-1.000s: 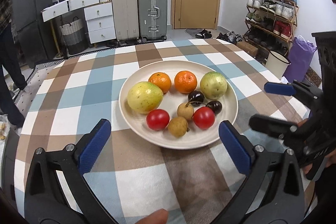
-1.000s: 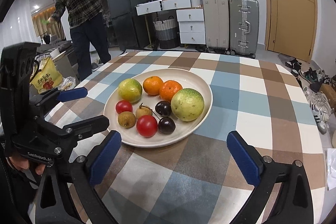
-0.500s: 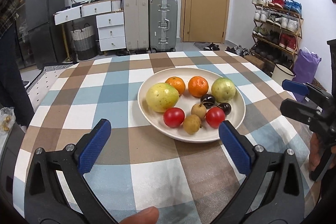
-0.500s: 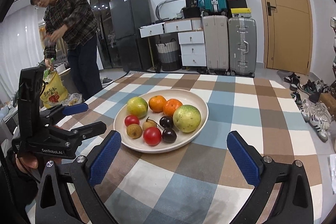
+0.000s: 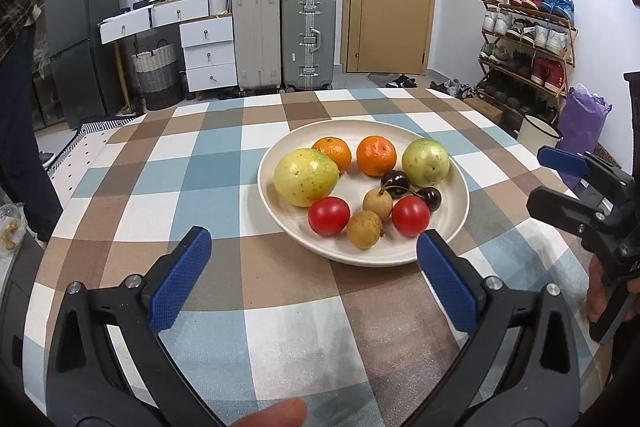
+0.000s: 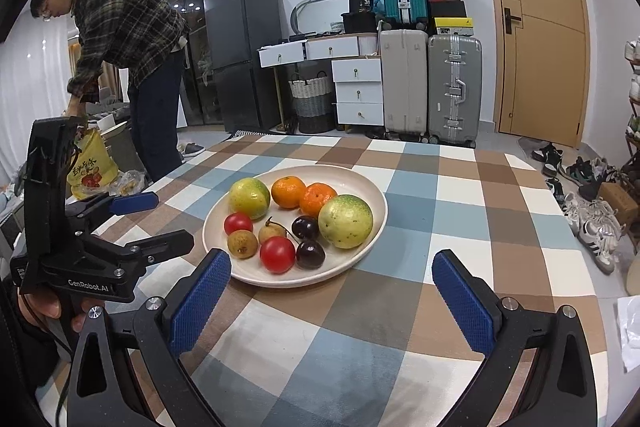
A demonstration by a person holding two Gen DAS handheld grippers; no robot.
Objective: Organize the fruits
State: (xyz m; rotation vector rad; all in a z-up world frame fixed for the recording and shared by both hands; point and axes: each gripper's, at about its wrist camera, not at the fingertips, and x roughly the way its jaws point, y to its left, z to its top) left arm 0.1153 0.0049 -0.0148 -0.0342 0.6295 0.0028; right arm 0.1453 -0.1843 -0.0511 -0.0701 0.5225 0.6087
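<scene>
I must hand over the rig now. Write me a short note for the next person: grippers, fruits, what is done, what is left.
Left gripper: open, empty, above the checked tablecloth, just short of the plate.
Right gripper: open, empty, also short of the plate.
Fruits, all on the plate: two green-yellow fruits, two oranges, two tomatoes, two brown longans, two dark cherries.
Done: fruits lie in pairs; nothing held.
Left: no other container in view, so check whether any sorting remains.
</scene>
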